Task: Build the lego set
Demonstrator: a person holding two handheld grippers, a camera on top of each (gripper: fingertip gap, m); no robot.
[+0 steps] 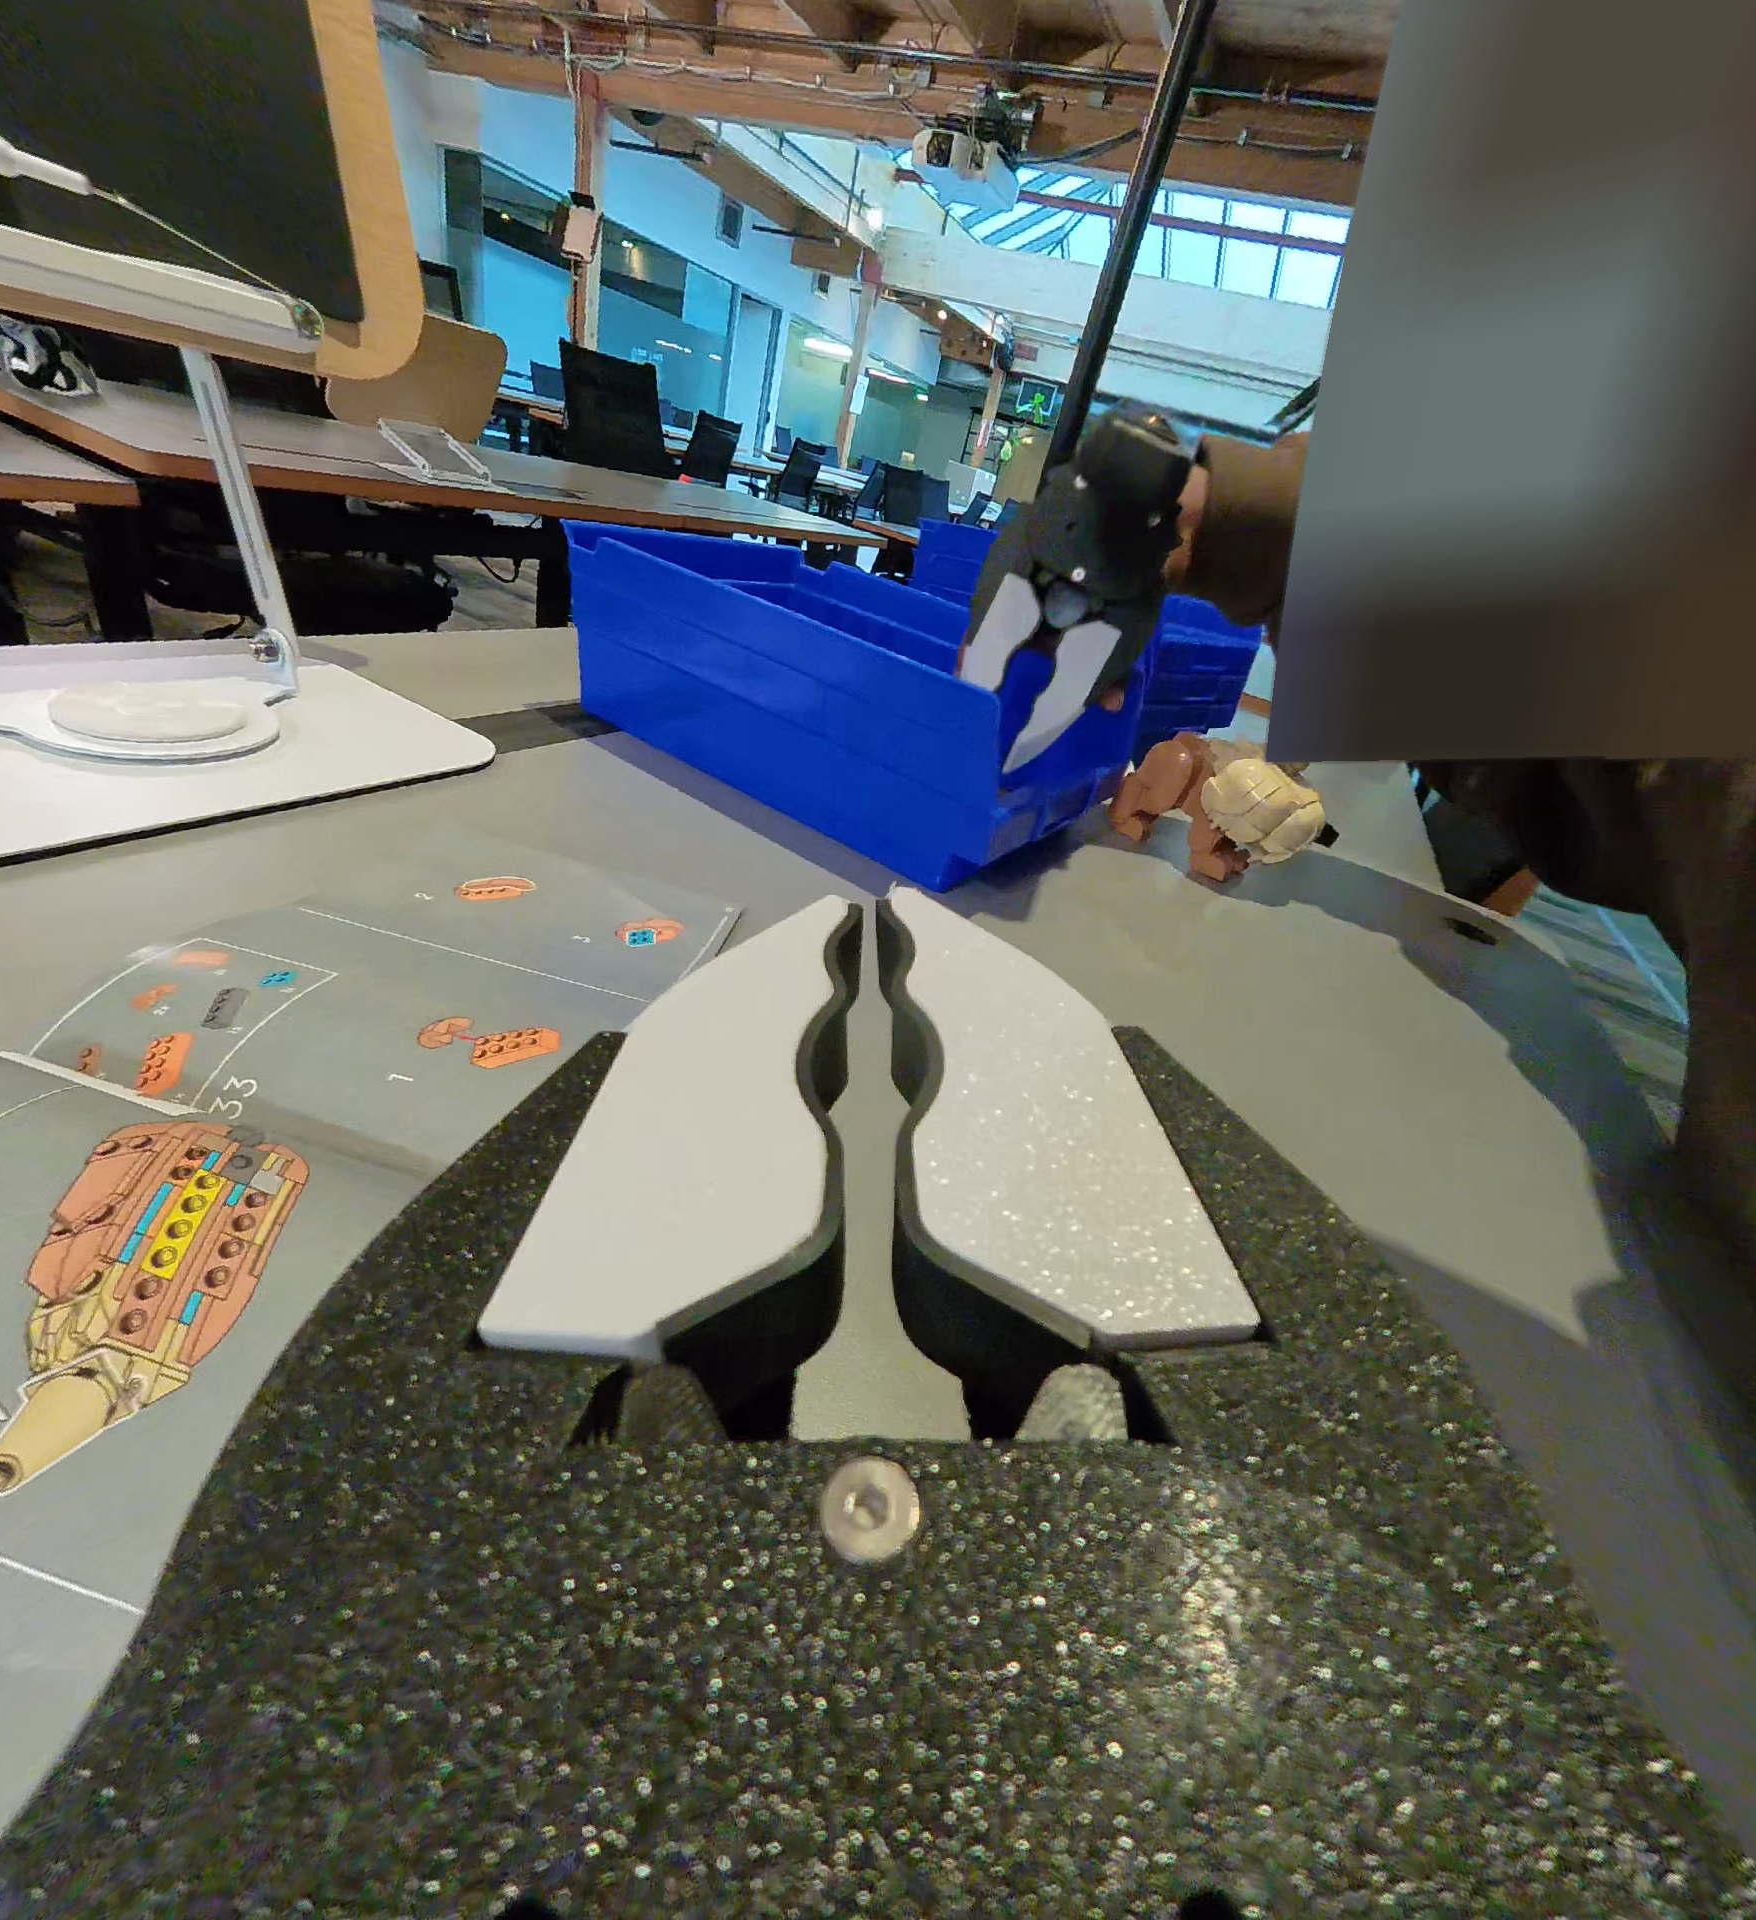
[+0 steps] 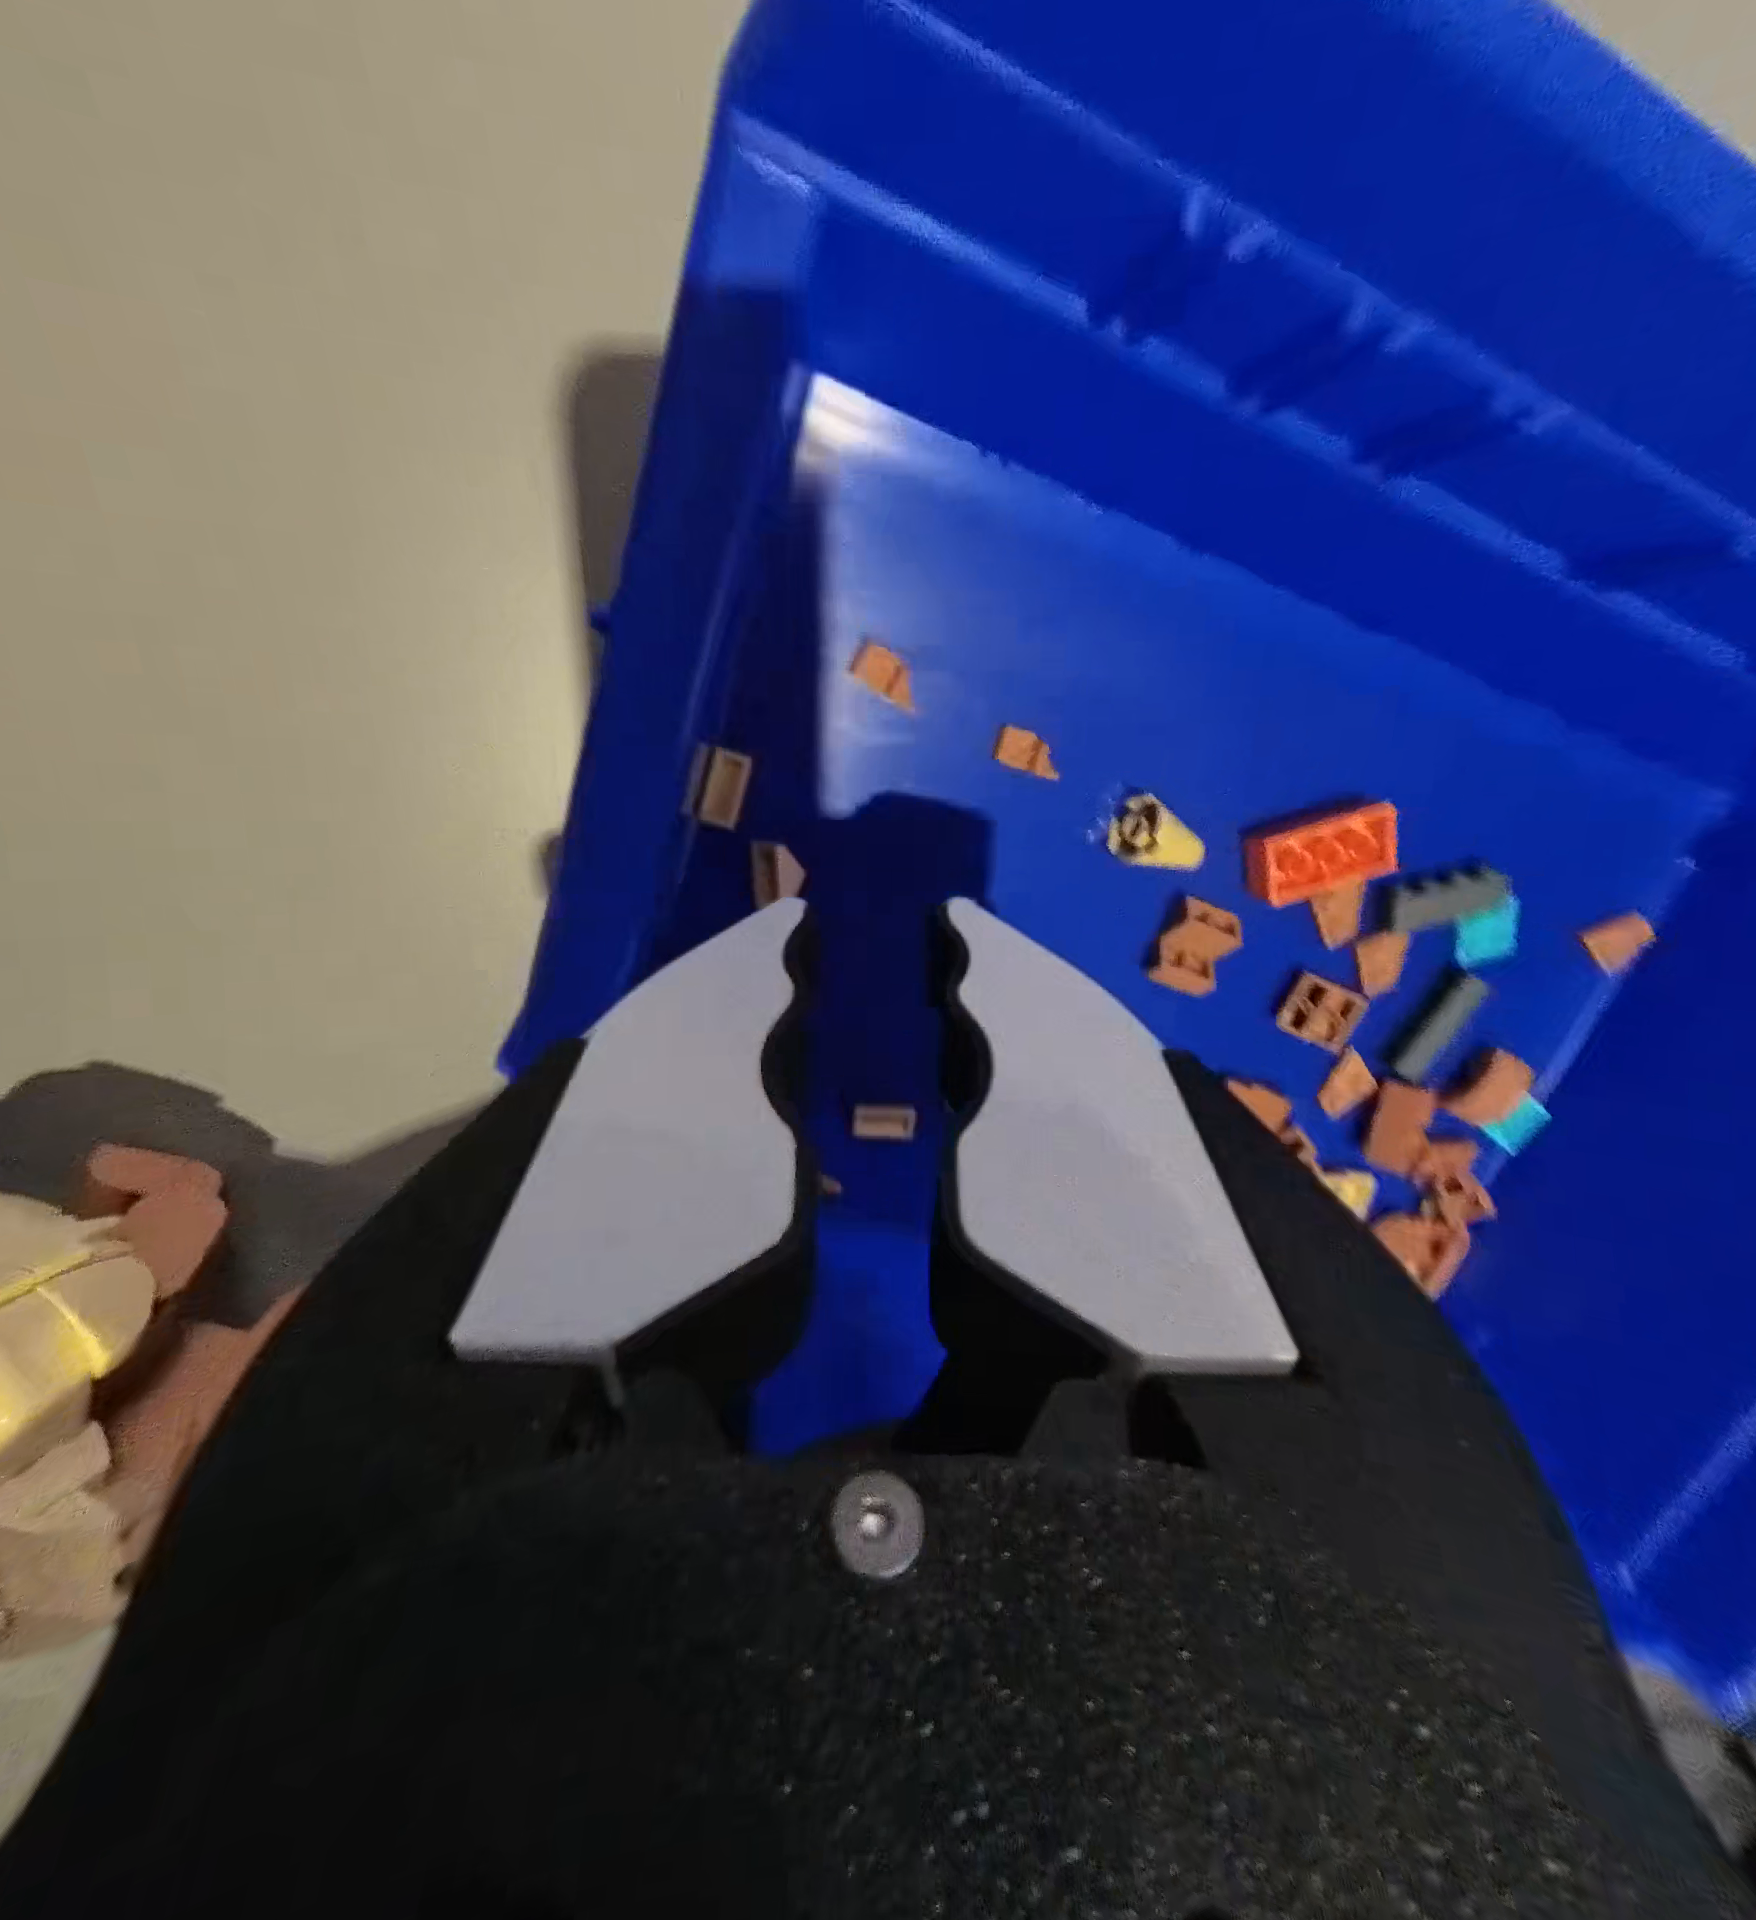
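My left gripper (image 1: 869, 914) is shut and empty, low over the grey table beside the open instruction booklet (image 1: 230, 1091). My right gripper (image 2: 876, 909) is open and empty, pointing down into the blue bin (image 2: 1269, 312); it also shows in the left wrist view (image 1: 1050, 665) above the bin (image 1: 801, 707). On the bin floor lie several loose pieces: brown slopes (image 2: 1196, 945), an orange brick (image 2: 1321, 852), a grey plate (image 2: 1445, 899), turquoise tiles (image 2: 1487, 930). A small brown piece (image 2: 884, 1122) shows on the floor between the fingers. The part-built brown and tan model (image 1: 1227, 810) stands on the table by the bin (image 2: 12, 1340).
A white stand with a flat base (image 1: 230, 748) holds a dark screen at the far left. A second blue bin (image 1: 1196, 665) sits behind the first. The person's dark-clothed body (image 1: 1736, 1039) fills the right side. Desks and chairs stand far behind. Some 35 cm of space lies between my two pairs of fingers. My right gripper is the nearer one to the orange brick (image 2: 1321, 852): about 10 cm, against 35 cm.
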